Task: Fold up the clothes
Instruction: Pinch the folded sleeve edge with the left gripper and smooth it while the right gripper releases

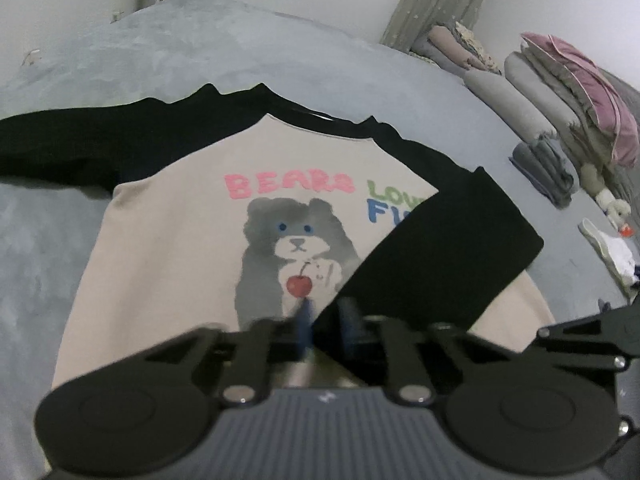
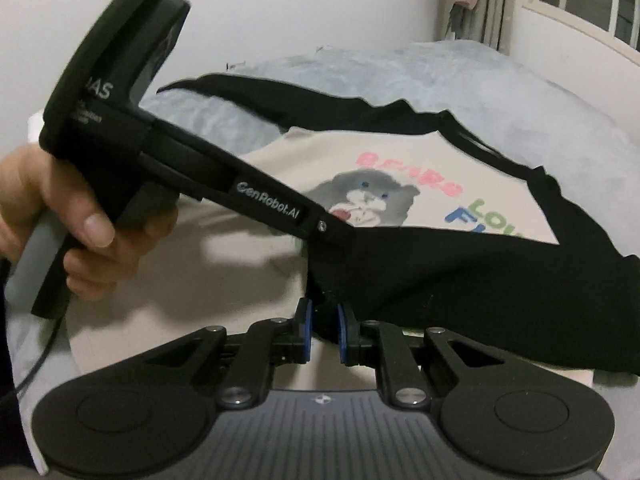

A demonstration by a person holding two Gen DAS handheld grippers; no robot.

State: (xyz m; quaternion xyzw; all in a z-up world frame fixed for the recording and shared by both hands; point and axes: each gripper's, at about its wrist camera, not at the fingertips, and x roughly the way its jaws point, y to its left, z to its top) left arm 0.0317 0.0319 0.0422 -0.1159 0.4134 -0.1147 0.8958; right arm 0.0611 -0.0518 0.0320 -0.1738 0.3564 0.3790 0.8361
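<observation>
Both tongs pinch the black sleeve, folded diagonally across the shirt

One sweatshirt out on the bed, two black sleeves on it. Two grippers: left gripper, right gripper. One hand showing. One curtain.

Bear-print raglan shirt, sleeve folded across
</observation>
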